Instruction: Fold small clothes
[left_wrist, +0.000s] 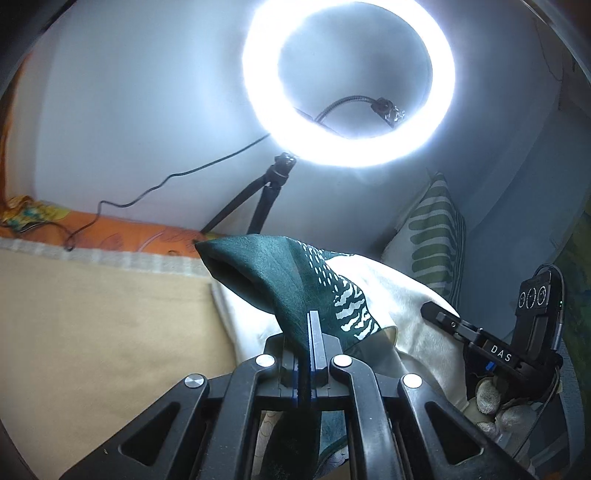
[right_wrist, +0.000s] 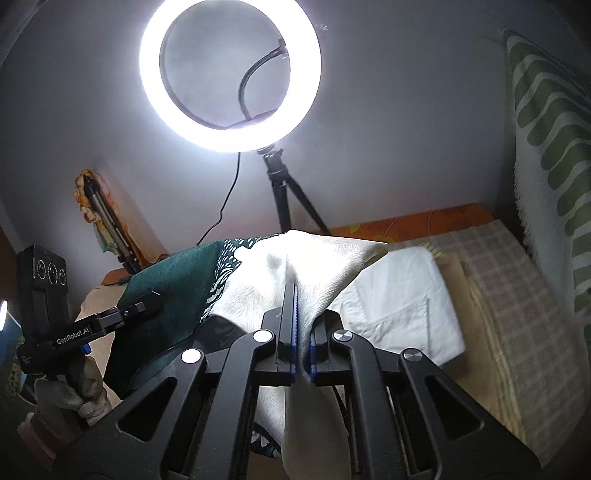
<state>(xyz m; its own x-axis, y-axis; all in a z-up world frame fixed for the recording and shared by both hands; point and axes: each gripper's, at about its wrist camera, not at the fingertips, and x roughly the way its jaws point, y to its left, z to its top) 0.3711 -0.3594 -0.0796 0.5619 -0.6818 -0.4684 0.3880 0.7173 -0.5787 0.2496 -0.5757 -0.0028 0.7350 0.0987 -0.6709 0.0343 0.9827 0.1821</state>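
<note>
A small garment, dark green with a white print on one part (left_wrist: 280, 273) and cream on the other (right_wrist: 317, 266), hangs stretched between both grippers above the bed. My left gripper (left_wrist: 313, 325) is shut on the green end. My right gripper (right_wrist: 293, 299) is shut on the cream end. The right gripper also shows at the right of the left wrist view (left_wrist: 443, 317), and the left gripper at the left of the right wrist view (right_wrist: 147, 301). A folded white cloth (right_wrist: 399, 295) lies on the bed behind the garment.
A lit ring light (right_wrist: 229, 74) on a black tripod (right_wrist: 280, 195) stands at the far edge of the bed, its cable (left_wrist: 147, 192) trailing left. A green-and-white striped pillow (right_wrist: 546, 147) leans at the right. The bed has a tan checked cover (right_wrist: 517, 295) over an orange sheet (left_wrist: 122, 229).
</note>
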